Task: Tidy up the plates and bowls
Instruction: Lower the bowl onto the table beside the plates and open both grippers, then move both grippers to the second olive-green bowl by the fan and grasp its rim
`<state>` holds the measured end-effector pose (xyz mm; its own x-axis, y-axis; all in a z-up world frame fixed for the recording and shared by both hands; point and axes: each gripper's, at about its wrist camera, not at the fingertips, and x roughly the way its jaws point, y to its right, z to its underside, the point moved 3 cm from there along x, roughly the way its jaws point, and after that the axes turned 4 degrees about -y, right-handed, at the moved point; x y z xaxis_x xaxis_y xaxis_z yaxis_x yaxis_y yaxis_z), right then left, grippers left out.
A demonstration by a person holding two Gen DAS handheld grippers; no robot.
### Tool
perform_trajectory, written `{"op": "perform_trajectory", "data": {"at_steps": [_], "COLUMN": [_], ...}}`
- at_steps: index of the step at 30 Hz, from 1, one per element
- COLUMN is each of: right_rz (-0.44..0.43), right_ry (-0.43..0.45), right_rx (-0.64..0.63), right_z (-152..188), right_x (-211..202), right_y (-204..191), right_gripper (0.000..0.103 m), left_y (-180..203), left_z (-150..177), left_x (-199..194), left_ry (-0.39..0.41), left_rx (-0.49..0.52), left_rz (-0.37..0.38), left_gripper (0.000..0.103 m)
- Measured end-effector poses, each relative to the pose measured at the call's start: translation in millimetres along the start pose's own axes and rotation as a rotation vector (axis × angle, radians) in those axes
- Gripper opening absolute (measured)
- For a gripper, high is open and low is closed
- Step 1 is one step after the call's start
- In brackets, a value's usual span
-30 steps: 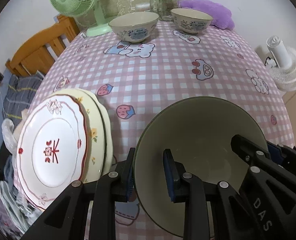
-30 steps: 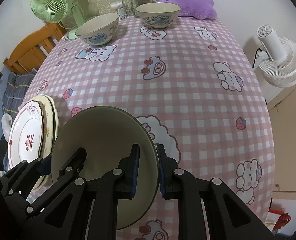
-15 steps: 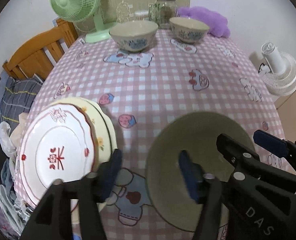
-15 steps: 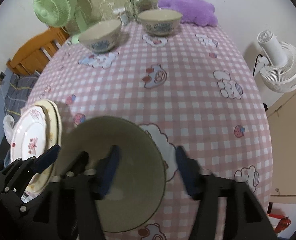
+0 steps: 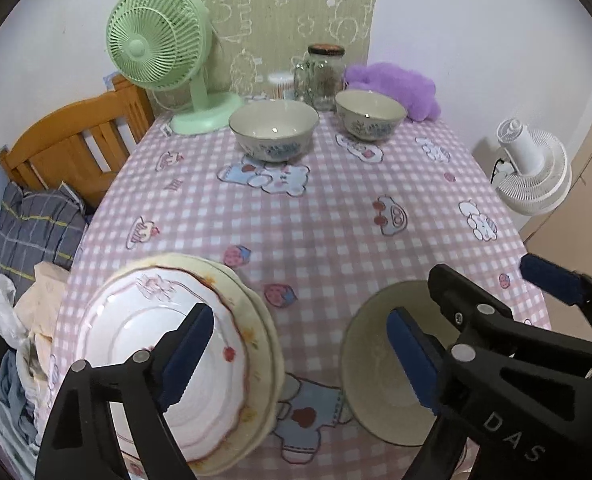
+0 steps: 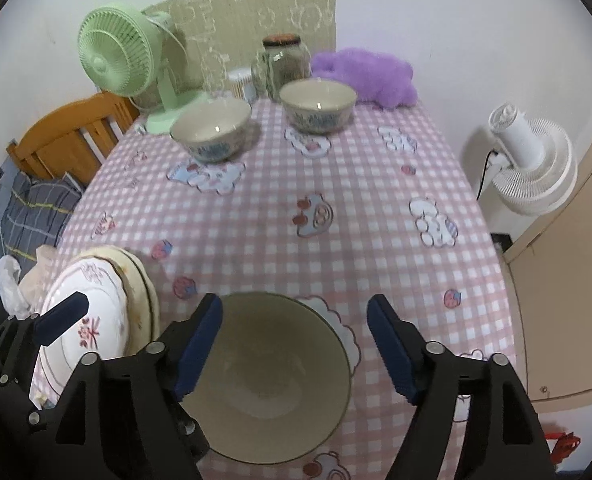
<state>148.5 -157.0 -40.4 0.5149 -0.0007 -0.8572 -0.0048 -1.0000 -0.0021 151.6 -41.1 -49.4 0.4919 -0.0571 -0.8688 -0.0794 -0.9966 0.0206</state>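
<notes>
The big bowl (image 6: 268, 376) you were carrying is plain and cream-coloured inside with a thin dark rim, wide and deep, and it sits upright on the counter (image 6: 336, 240) at the near edge, on the pink checked cloth. Just to its left lies your stack of plates (image 5: 168, 364): a white one with a red scalloped line and red flowers on top of a pale yellow one.

A second ago both pairs of tongs were pinched on that bowl's rim, one on each side, with the bowl tilted up toward the cameras. Now your left tongs (image 5: 296, 356) are spread wide, one finger over the plates and the other over the bowl's inside, and your right tongs (image 6: 296, 344) are spread wide too, straddling the bowl without touching it. Both have pulled back and up. The two patterned bowls (image 5: 274, 130) at the far end have not moved.
</notes>
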Motion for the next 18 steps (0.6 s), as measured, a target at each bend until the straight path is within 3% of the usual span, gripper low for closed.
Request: {"op": "perform_trajectory", "data": {"at_steps": [5, 18], "right_rz": [0.039, 0.017], "right_ry": [0.044, 0.098], "right_rx": [-0.003, 0.028], "right_z": [-9.5, -41.1], "right_x": [-14.6, -20.8], "right_y": [-22.0, -67.4], "right_gripper": [0.088, 0.088], "left_y": [-22.8, -66.4], "left_z": [-9.4, -45.8], "left_x": [-12.1, -13.9], "left_ry": [0.04, 0.082], "left_rx": [0.016, 0.074], "left_rz": [0.029, 0.079], "left_gripper": [0.094, 0.094]}}
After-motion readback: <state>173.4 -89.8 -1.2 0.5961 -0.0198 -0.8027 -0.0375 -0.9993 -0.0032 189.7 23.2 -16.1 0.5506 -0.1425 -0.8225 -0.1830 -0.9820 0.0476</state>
